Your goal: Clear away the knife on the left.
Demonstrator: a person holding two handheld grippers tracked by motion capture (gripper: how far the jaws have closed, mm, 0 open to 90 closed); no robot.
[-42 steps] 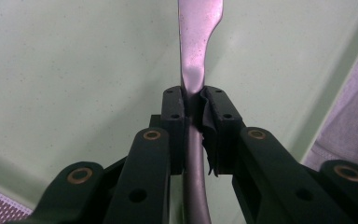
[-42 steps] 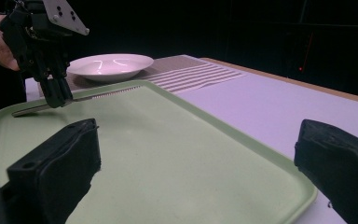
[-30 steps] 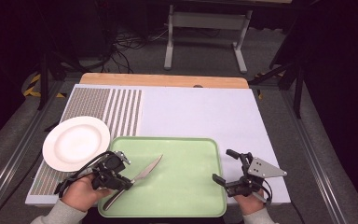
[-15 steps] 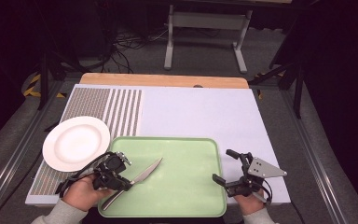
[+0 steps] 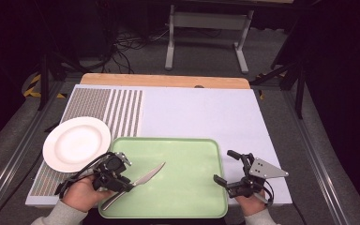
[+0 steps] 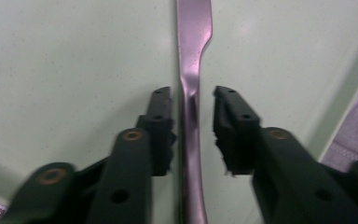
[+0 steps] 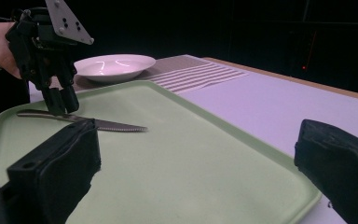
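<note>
A table knife (image 5: 140, 180) lies flat on a pale green tray (image 5: 192, 159) at the near edge of the desk (image 5: 201, 117), its serrated blade pointing toward the tray's middle and its handle running back between the jaws of the left hand-held gripper (image 6: 192, 100). Those jaws have just been opening: the handle (image 6: 189, 140) sits in the gap, with daylight on both sides and no pad pressing it, so the knife is released and rests on the tray. The right hand-held gripper (image 5: 227, 165) waits at the tray's right edge, jaws spread wide and holding nothing.

The risk from here is a snag. The jaws stand close either side of the slim handle, and a sideways or tilted pull-away could catch it, swinging the knife across the smooth tray or toward its rim.

A white plate (image 5: 76, 143), empty, sits just left of the tray on a striped mat (image 5: 117, 110). The desk is covered in a pale lilac sheet with a wooden strip along its far edge; beyond it, a dim room with metal stand legs and cables on the floor.
</note>
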